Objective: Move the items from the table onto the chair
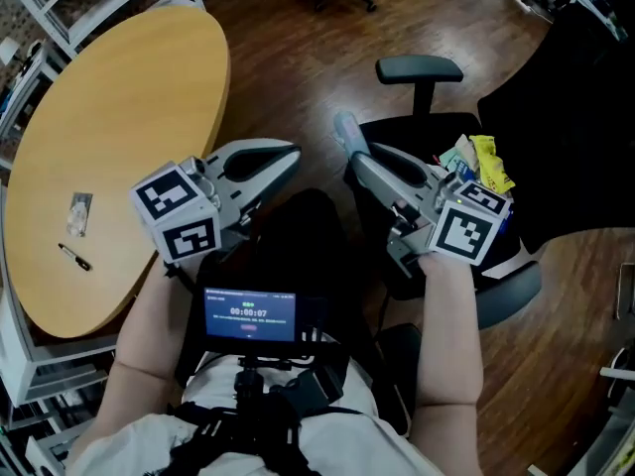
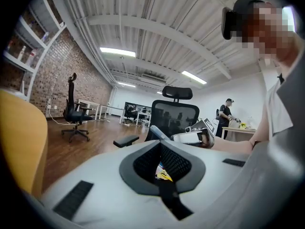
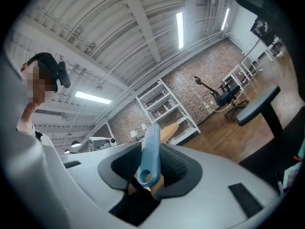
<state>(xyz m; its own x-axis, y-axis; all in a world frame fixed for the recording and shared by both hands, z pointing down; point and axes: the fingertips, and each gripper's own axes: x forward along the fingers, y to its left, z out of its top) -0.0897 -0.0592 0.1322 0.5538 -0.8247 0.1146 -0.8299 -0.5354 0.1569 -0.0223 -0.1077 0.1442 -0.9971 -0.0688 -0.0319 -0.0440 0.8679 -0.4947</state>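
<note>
1. Floor: dark wooden planks, glossy, running through the whole room.
2. Surface: light wood with a rounded edge, at the left of the head view.
3. Shelving rack: white metal and open-sided, standing against the brick wall just behind the surface.
4. Mesh-backed chair: black, with a headrest and armrests, standing on the floor near the surface.
5. Second office chair: black, standing alone by the brick wall, well apart.
6. White desks: set in a row at the far end.
7. Ceiling: white ribbed panels crossed by beams.
8. Strip lights: lit, mounted along the ceiling.
9. Person: standing at a far table, in dark clothing.
</note>
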